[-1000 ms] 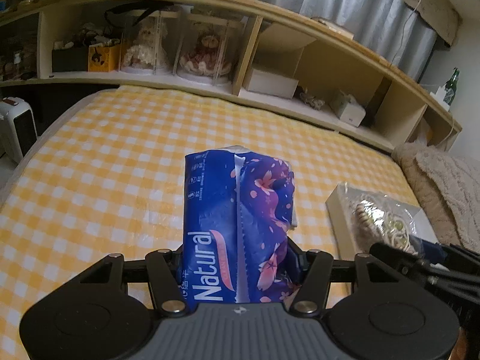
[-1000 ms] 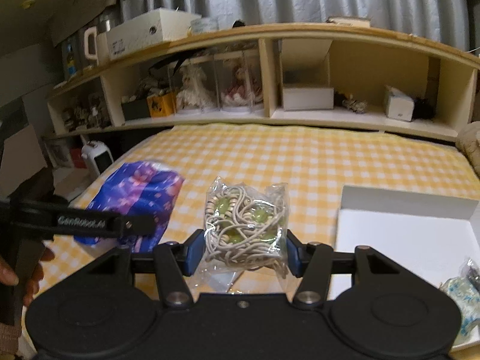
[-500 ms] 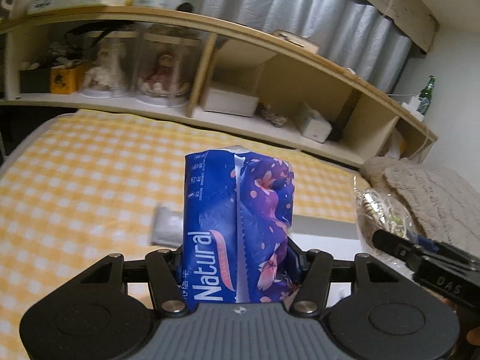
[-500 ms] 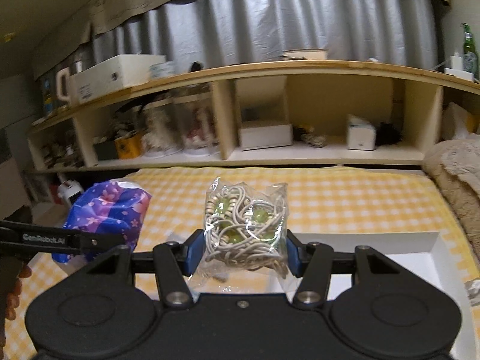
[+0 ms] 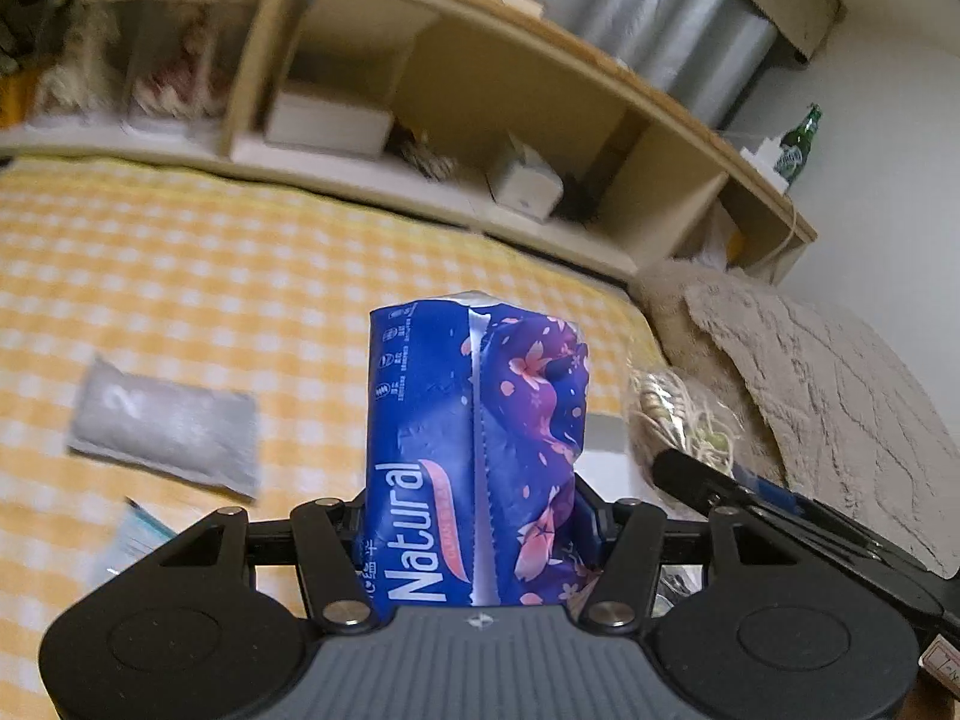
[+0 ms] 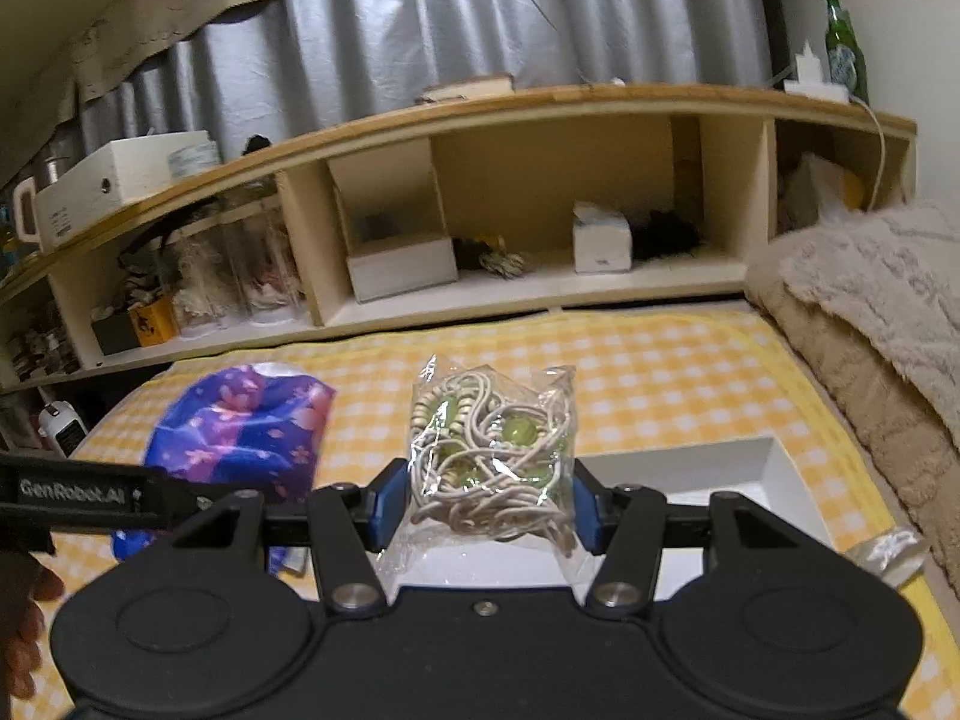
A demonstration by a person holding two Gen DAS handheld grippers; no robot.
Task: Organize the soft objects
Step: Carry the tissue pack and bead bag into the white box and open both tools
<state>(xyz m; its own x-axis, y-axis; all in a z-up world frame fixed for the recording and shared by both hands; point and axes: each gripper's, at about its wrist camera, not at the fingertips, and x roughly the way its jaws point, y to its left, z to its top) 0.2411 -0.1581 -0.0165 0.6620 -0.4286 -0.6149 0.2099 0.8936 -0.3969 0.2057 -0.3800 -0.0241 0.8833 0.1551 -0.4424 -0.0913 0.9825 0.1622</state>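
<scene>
My left gripper (image 5: 474, 516) is shut on a blue and purple "Natural" tissue pack (image 5: 474, 444), held upright above the yellow checked bed (image 5: 210, 276). The pack also shows in the right wrist view (image 6: 240, 438). My right gripper (image 6: 483, 510) is shut on a clear bag of cream cord and green beads (image 6: 492, 456), held above a white open box (image 6: 720, 480). The bag also shows in the left wrist view (image 5: 672, 420), right of the tissue pack.
A grey flat pouch (image 5: 168, 426) lies on the bed at left, with a pale blue packet (image 5: 132, 540) below it. A beige fuzzy blanket (image 5: 810, 396) is heaped at right. A wooden headboard shelf (image 6: 510, 192) with boxes and dolls runs along the back. A clear wrapped item (image 6: 888, 552) lies beside the box.
Both grippers have swung right with their loads still held. The white box and blanket have come closer, and the grey pouch now shows on the bed at left.
</scene>
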